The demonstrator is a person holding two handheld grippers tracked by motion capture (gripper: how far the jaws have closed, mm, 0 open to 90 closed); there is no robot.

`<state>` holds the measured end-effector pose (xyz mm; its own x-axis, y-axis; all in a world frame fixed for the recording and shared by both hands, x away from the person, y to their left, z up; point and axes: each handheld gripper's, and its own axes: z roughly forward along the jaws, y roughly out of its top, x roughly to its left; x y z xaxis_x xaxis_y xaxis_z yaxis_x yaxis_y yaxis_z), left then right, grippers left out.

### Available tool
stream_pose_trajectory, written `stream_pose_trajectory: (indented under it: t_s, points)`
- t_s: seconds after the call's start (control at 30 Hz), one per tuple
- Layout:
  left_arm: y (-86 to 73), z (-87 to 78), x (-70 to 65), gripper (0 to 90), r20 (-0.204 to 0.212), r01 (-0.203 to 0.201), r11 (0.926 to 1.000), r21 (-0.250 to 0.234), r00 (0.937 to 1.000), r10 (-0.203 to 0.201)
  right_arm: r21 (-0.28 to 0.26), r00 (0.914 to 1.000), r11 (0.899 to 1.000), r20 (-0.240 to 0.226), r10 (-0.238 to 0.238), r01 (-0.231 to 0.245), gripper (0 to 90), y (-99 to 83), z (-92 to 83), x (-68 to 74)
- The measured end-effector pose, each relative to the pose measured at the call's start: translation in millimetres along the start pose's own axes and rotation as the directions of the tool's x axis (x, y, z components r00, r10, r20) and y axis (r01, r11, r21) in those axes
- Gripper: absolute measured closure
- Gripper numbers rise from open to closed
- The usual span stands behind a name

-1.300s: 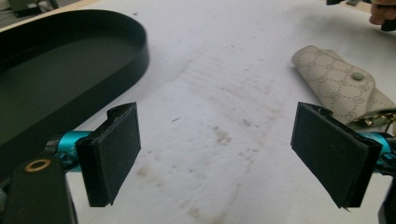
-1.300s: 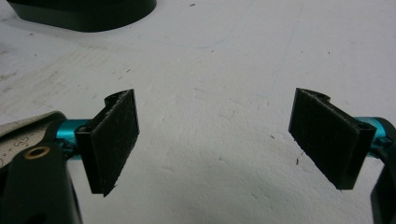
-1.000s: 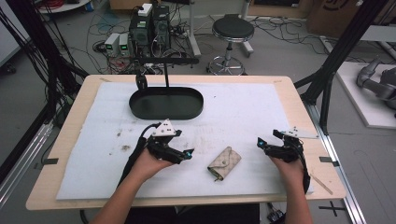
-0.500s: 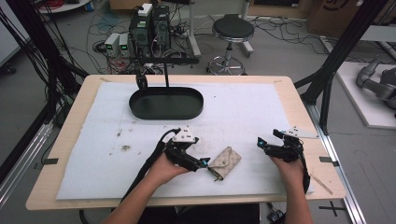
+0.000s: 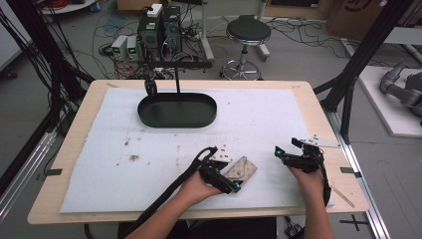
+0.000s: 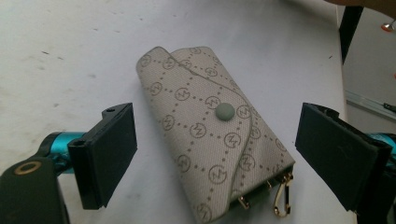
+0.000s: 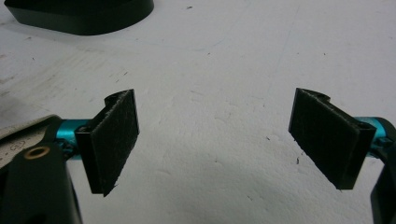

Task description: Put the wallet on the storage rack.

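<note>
Now | left gripper (image 6: 215,154) jaws wide, straddling monogram key pouch (image 6: 212,130) flat on table | right gripper (image 7: 215,144) jaws wide, empty | risk: jaws closing askew could skid pouch away

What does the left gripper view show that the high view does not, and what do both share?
Left gripper view alone: the key pouch's monogram print, round snap button and gold clip, lying between open jaws. High view alone: the black oval tray, the stool, the right gripper and both forearms. Both share the pouch on the white mat and the left gripper.
</note>
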<state>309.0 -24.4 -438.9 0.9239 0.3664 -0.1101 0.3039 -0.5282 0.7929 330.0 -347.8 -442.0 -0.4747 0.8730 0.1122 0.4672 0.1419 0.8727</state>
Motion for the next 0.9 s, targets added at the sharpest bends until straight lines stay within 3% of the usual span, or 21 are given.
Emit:
stream_pose_trajectory:
  t_s: [0.13,0.27,0.47,0.6,0.9]
  points:
    - [-1.7,15.6,-4.2,12.6,-0.014,-0.014,0.9990,0.042,0.9998,0.015,-0.001,1.0000,1.000,0.000,-0.002,0.002,16.4,0.0,0.3,-0.3]
    - [-2.1,25.0,-12.4,10.7,-0.066,-0.080,0.9913,0.104,0.9940,0.087,0.001,1.0000,1.000,0.000,-0.003,0.003,16.4,0.0,0.5,-0.3]
    - [-2.3,23.3,-11.7,13.5,-0.066,-0.073,0.9924,0.099,0.9946,0.080,0.007,1.0000,1.000,0.001,-0.004,0.004,16.4,-0.4,1.8,0.0]
    - [-4.5,17.1,-8.4,30.4,-0.060,-0.073,0.9945,0.076,0.9952,0.078,0.006,1.0000,1.000,-0.001,-0.004,0.004,16.4,-0.6,1.3,0.1]
    - [-3.5,7.8,-3.2,34.3,-0.041,-0.084,0.9934,0.079,0.9954,0.087,0.009,1.0000,1.000,0.000,-0.008,0.008,16.4,-1.0,2.0,-0.2]
